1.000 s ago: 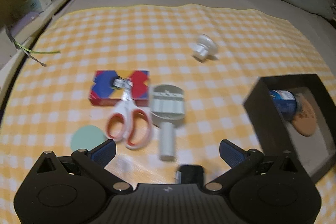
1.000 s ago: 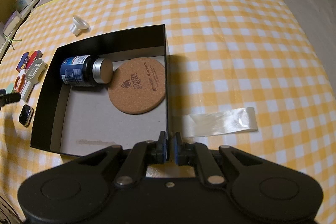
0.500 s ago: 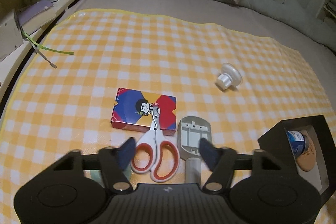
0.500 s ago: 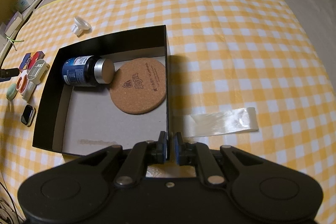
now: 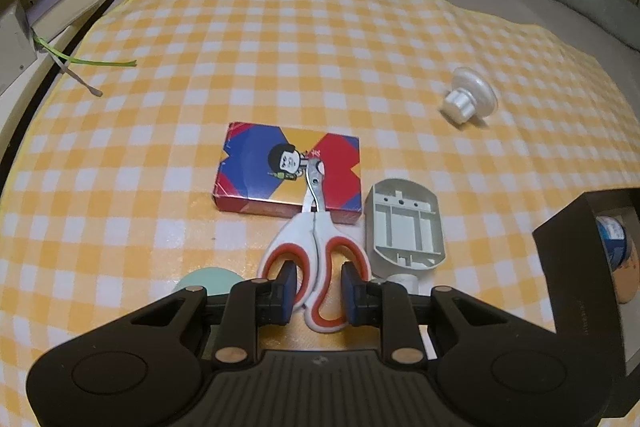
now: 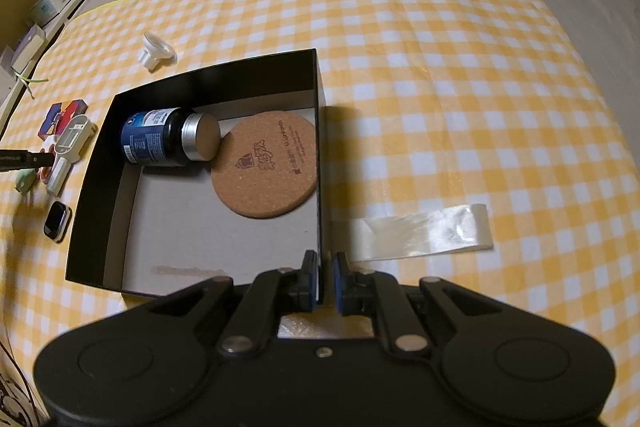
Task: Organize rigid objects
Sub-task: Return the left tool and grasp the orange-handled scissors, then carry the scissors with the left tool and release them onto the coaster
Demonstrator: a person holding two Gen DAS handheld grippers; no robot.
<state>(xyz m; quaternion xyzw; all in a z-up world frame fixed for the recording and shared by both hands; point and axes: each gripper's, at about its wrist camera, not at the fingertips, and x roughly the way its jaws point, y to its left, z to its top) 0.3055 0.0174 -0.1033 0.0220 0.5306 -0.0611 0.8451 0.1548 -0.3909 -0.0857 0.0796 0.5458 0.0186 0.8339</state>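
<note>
White scissors with orange-lined handles (image 5: 316, 239) lie on the yellow checked cloth, blades resting on a colourful card box (image 5: 260, 167). My left gripper (image 5: 319, 285) is closing, its pads pressing the scissors' handles from both sides. My right gripper (image 6: 327, 275) is shut on the right wall of the black box (image 6: 224, 75). Inside the box lie a dark blue bottle (image 6: 160, 139) and a cork coaster (image 6: 264, 167).
A grey plastic housing (image 5: 404, 227) lies right of the scissors, a mint disc (image 5: 208, 281) to their left, a white knob (image 5: 468, 99) farther back right. A smartwatch (image 6: 57, 221) lies left of the box, a clear plastic strip (image 6: 424, 233) to its right. Shelves line the left edge.
My left gripper moved forward and down over the scissors, and its jaws went from wide open to closed around the handles. The right gripper and the box stayed put.
</note>
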